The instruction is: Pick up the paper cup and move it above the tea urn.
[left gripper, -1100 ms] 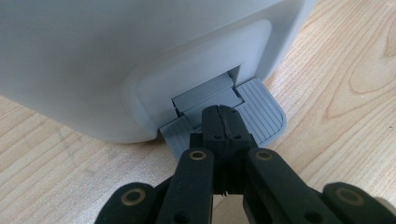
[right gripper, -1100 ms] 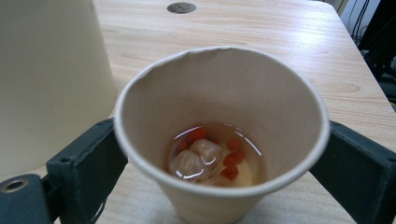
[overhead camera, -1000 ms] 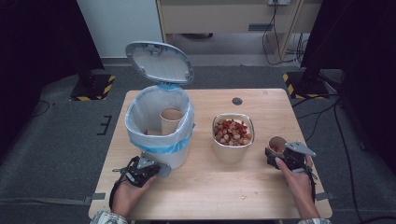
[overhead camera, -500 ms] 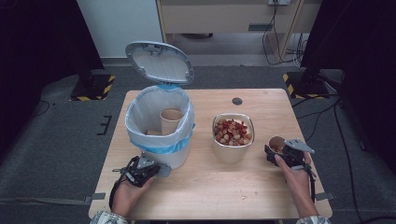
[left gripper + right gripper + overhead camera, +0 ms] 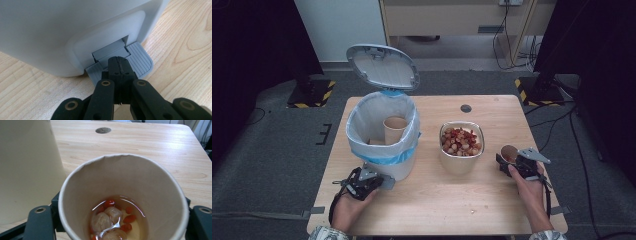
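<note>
High view: A pedal bin point(image 5: 384, 135) with a blue-edged liner stood on the left half of the wooden table point(image 5: 432, 200), its lid point(image 5: 383, 66) raised. A paper cup point(image 5: 395, 129) stood inside the bin. A cream bowl point(image 5: 461, 146) heaped with red and pale pieces sat right of the bin, well apart from it. The left gripper point(image 5: 368, 181) lay low at the bin's foot, against the near wall. The right gripper point(image 5: 513, 161) was at the right side of the table, its jaws on either side of a second paper cup point(image 5: 509, 153), which stood upright on the table just right of the bowl.

Left gripper view: The jaws were clenched together with nothing between them. Their joined tips rested on the ribbed grey pedal point(image 5: 140, 61) at the base of the bin, with the bin's white wall directly behind.

Right gripper view: The second cup sat between the two black jaws, one at each flank, the rim slightly dented at the far side. The jaws had just been closing on it and were grasping it. Inside lay clear liquid with pale round pieces point(image 5: 107, 218) and small red bits point(image 5: 128, 218). The bowl's cream wall rose at the left, near the cup. A dark round plug point(image 5: 103, 130) was set in the table beyond.
</note>
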A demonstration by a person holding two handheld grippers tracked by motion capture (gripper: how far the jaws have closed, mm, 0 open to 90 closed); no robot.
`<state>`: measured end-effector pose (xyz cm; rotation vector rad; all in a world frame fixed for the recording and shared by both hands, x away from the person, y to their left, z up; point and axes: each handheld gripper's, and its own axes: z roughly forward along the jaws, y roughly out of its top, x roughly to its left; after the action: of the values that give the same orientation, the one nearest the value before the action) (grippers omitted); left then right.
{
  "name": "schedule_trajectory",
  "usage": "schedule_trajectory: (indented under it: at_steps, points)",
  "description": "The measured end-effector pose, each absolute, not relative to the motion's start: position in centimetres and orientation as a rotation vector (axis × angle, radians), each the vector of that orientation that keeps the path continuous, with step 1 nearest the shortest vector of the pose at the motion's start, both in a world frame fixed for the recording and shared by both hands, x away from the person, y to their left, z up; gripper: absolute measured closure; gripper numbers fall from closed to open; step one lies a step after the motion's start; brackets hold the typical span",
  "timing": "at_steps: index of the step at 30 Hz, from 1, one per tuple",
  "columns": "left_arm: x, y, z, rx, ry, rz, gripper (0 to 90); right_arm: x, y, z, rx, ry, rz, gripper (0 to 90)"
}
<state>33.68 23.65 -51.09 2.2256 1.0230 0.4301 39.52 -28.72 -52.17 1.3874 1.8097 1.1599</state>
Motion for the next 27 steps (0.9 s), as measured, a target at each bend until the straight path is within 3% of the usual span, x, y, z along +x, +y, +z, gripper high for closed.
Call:
schedule_trajectory:
  at_steps: [10, 27]
  points:
    - [33.7, 23.7, -51.1, 2.225, 1.020, 0.430, 89.8, 39.3, -29.0, -51.3, 1.337, 1.827, 1.200, 30.9]
    - [33.7, 23.7, -51.1, 2.224, 1.023, 0.426, 89.8, 40.8, -29.9, -46.7, 1.188, 1.863, 1.151, 31.5]
